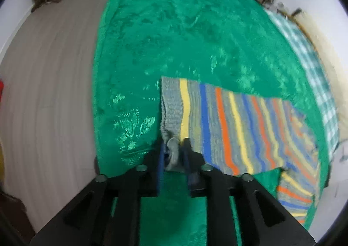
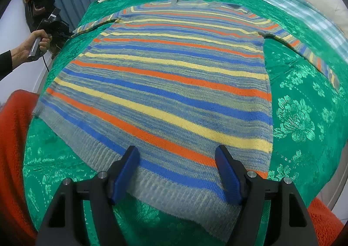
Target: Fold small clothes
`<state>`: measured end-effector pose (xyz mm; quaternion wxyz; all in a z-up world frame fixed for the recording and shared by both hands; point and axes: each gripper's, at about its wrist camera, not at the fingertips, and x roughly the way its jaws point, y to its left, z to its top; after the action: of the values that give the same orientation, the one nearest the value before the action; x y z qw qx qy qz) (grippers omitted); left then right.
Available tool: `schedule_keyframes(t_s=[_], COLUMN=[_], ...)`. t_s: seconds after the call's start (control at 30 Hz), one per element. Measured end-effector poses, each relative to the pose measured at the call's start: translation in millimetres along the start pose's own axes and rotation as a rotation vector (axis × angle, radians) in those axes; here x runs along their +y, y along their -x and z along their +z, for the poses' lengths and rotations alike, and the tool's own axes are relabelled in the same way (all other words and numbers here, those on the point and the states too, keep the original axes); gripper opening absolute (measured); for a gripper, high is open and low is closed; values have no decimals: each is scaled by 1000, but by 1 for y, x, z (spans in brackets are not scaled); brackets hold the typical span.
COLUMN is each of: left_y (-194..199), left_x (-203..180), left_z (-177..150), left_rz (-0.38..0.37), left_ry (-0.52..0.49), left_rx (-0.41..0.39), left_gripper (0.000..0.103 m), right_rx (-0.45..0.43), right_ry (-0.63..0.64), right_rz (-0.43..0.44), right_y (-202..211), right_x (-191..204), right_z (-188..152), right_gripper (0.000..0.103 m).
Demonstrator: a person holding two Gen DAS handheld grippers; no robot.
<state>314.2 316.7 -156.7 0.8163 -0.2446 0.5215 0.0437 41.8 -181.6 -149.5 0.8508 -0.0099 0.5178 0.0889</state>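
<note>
The sweater [image 2: 165,85] lies flat and face-up on the green bedspread [image 2: 300,119], sleeves out to each side, a layout that suits a first fold. The left claw [image 1: 174,150] is pinching the grey ribbed hem corner [image 1: 171,137], bunching the knit between its blue pads; judged a grip taken to lift that corner. The right claw [image 2: 177,172] hovers over the hem, fingers spread wide, holding nothing (likely about to take the other hem corner). The left view alone shows the pinch and the bare floor [image 1: 54,85] beside the bed. The right view alone shows the whole garment, its neckline, and the left hand [image 2: 32,46] on its handle at the bed's edge.
</note>
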Motion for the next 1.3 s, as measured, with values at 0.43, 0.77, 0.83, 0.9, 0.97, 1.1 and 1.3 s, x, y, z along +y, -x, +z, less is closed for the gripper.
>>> schedule_keyframes(t_s=[0.43,0.77,0.83,0.9,0.97,1.1,1.3], left_y=[-22,18,8,-13,-23,-13,33], left_x=[4,-2,-11,-17,-13,1,10], left_z=[30,-7,-14,-23,-28,-33,-60], left_rz=[139,68,59,160,233,381,358], left_ry=[63,3,-16,-70,-84,-72,-87], left_rx=[-63,-122,-89,-42,-33,-60,-89], left_gripper=[0,77,76,45,37,34,47], right_rx=[4,-4,-4,-4,-5,-7,-11], right_ry=[15,12,12,13,13,18,15], right_rz=[-24,-15,-16,-17,-18,-24,-21], right_y=[-4,-3,-3,-3,-3,-3,-1], right_x=[5,4,4,4,4,5,4], right_z=[1,0,0,-1,-1,-2,-3], right_gripper=[76,77,77,77,77,78,78])
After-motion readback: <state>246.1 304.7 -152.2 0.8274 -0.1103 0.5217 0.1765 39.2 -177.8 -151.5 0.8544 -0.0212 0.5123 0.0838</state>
